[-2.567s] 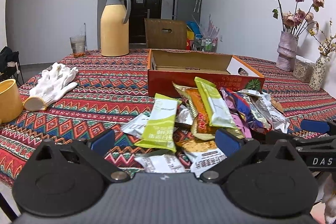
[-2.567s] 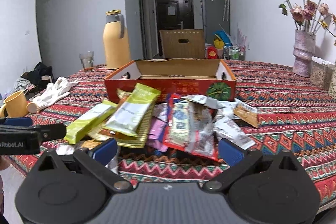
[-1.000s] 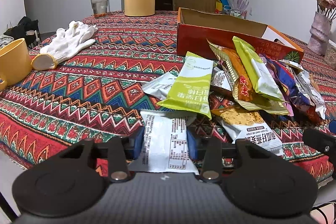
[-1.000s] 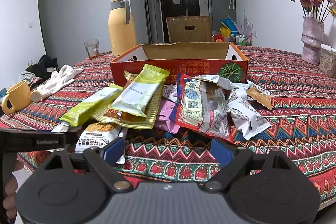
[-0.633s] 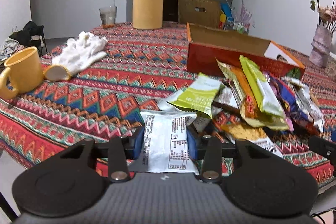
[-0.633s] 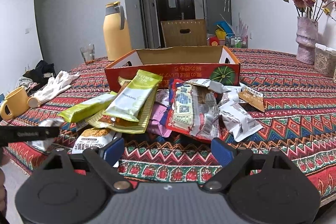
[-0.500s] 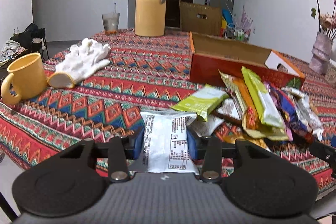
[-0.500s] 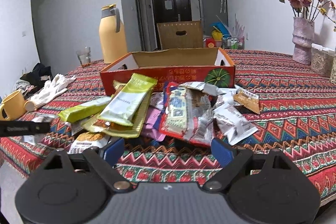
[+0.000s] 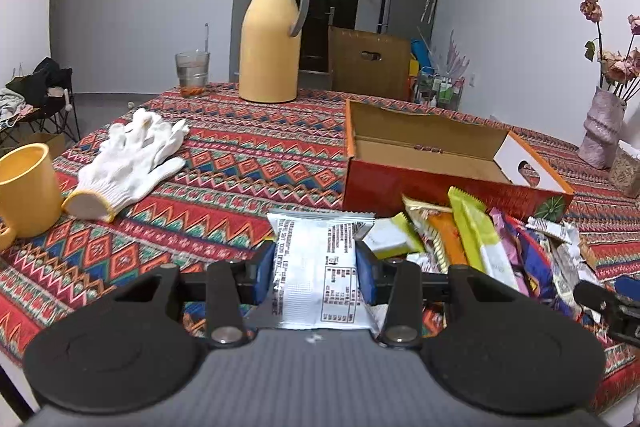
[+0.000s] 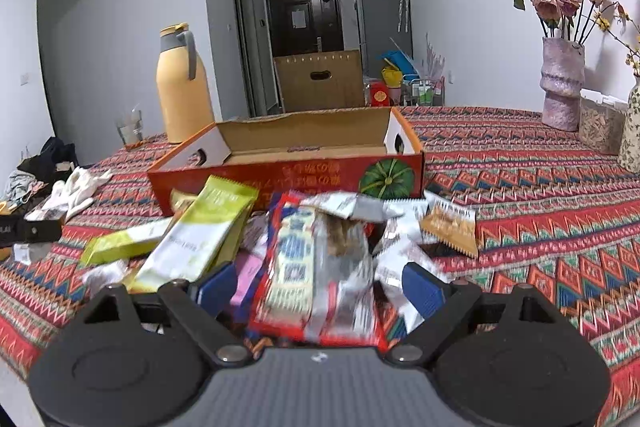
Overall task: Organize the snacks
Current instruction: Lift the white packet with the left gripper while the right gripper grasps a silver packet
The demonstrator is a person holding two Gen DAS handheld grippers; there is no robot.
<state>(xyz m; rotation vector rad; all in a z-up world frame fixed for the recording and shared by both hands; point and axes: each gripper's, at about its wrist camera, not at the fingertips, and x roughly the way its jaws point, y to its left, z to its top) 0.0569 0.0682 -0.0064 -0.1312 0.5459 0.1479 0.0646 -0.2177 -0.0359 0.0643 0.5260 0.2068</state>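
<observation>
Silver snack packet (image 9: 316, 263) is clamped in the left hand-held gripper (image 9: 316, 265), held above the near desk (image 9: 248, 163) edge, left of the snack pile (image 10: 288, 247). Step in hand: carry to the orange box (image 9: 424, 163), seen empty, just beyond the pile. Next move calls for a far-right reach over the box wall, then release. Right hand-held gripper (image 10: 320, 287) is spread wide over the pile, nothing gripped.

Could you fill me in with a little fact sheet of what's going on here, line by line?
left gripper: shut on a white packet, held above the table
right gripper: open, over the snack pile
box: orange, open, looks empty, behind the pile
thermos: yellow, upright, far side
gloves: white, lying left of the box
mug: yellow, near the left edge
</observation>
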